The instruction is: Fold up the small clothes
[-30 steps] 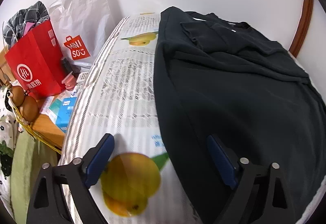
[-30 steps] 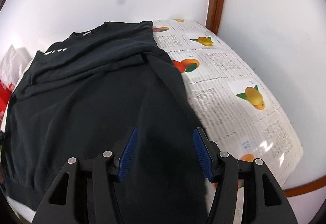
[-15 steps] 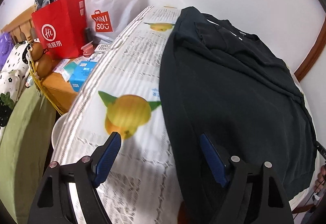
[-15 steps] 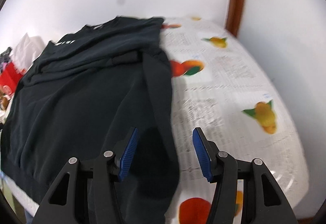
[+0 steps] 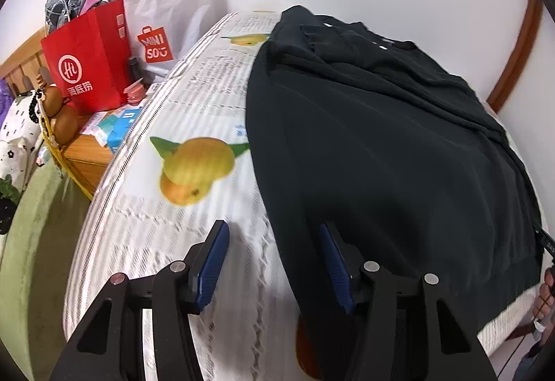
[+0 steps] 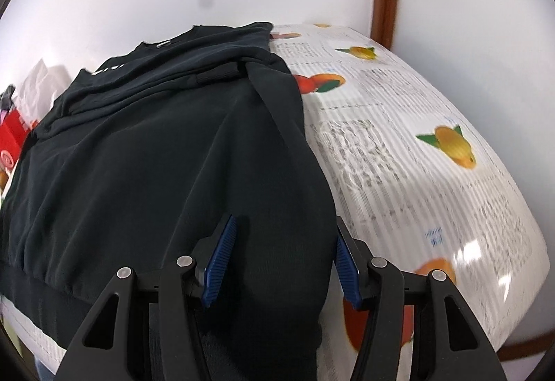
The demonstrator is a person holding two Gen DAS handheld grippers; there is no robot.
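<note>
Lying flat on the fruit-print tabletop (image 5: pixel 194 235), the dark sweatshirt (image 5: pixel 381 152) has its left edge between the closing, not yet gripping left claw (image 5: pixel 274 263), and its right edge sits inside the right claw (image 6: pixel 282 259), released

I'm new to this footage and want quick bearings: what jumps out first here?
A black sweatshirt lies spread over a fruit-printed cloth covering the table, sleeves folded across its chest. Both grippers straddle its near edges, the left gripper closing at one side, the right gripper open at the other. A red shopping bag stands far left.
</note>
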